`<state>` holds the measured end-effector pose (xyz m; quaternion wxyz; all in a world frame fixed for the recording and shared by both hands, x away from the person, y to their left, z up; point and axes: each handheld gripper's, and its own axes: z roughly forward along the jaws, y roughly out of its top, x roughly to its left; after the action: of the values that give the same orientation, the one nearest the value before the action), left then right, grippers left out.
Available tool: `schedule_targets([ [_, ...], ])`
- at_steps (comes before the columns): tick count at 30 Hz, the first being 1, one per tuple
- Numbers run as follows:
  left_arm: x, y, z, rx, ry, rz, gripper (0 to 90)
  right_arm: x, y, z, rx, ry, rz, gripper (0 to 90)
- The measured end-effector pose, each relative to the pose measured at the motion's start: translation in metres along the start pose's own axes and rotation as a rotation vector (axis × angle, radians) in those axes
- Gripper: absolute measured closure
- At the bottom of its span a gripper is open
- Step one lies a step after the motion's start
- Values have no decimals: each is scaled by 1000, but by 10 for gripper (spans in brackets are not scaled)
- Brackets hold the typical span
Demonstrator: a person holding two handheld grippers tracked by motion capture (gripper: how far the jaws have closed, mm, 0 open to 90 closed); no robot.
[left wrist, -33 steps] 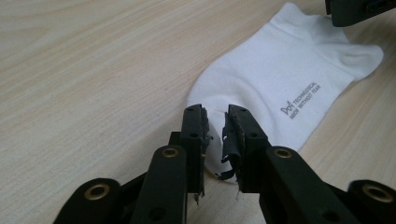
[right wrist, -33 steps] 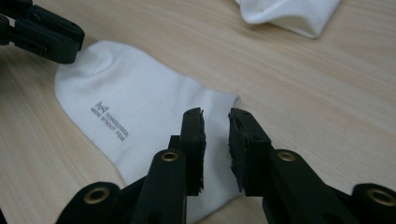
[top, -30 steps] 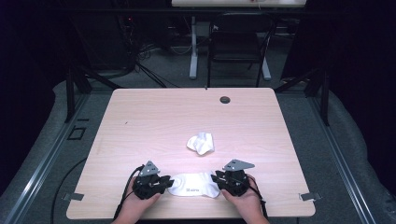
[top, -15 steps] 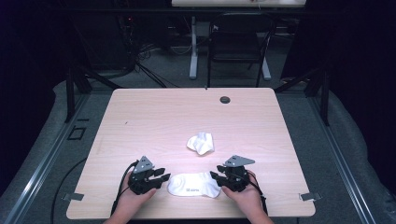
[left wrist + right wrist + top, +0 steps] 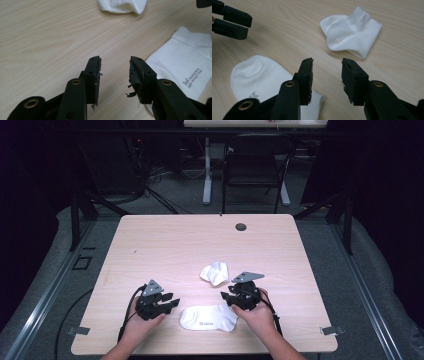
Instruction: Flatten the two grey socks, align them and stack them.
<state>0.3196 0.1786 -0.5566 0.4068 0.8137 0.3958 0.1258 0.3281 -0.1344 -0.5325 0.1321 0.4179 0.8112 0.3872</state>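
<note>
A flat white sock (image 5: 208, 318) with small grey print lies near the table's front edge. A second white sock (image 5: 215, 272), folded and rumpled, lies just beyond it. My left gripper (image 5: 172, 302) hovers left of the flat sock's end, open; its jaws have just been opening with nothing between them. My right gripper (image 5: 227, 297) stands above the sock's right end, open; its jaws opened wide, then eased in a little, and hold nothing. In the left gripper view the gripper (image 5: 115, 61) stands over bare wood beside the flat sock (image 5: 185, 62). In the right gripper view the gripper (image 5: 327, 62) points between the flat sock (image 5: 259, 75) and the folded sock (image 5: 353, 32).
The light wooden table (image 5: 165, 245) has a black round grommet (image 5: 241, 226) near its far edge. A dark chair (image 5: 255, 165) and desk legs stand beyond the table. In the right gripper view, the left gripper (image 5: 232, 21) shows at the top left.
Both grippers have let go of the flat sock's ends and opened. The left one drew off to the left, the right one lifted away from the sock, which lies flat.
</note>
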Motion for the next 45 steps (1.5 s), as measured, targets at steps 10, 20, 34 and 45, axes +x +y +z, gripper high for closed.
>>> schedule_targets([
  [10, 6, 17, 6, 19, -10, -22, 601, -4, 28, 12, 24, -7, 2, 694],
  [20, 14, 26, 21, 9, -25, -67, 611, 2, 50, 39, 73, -23, -46, 708],
  [34, 27, 15, 8, -27, -12, -105, 597, 4, 65, 77, 106, -64, -69, 633],
  [45, 28, 10, 7, -14, 1, -92, 584, 5, 60, 94, 136, -125, -106, 603],
])
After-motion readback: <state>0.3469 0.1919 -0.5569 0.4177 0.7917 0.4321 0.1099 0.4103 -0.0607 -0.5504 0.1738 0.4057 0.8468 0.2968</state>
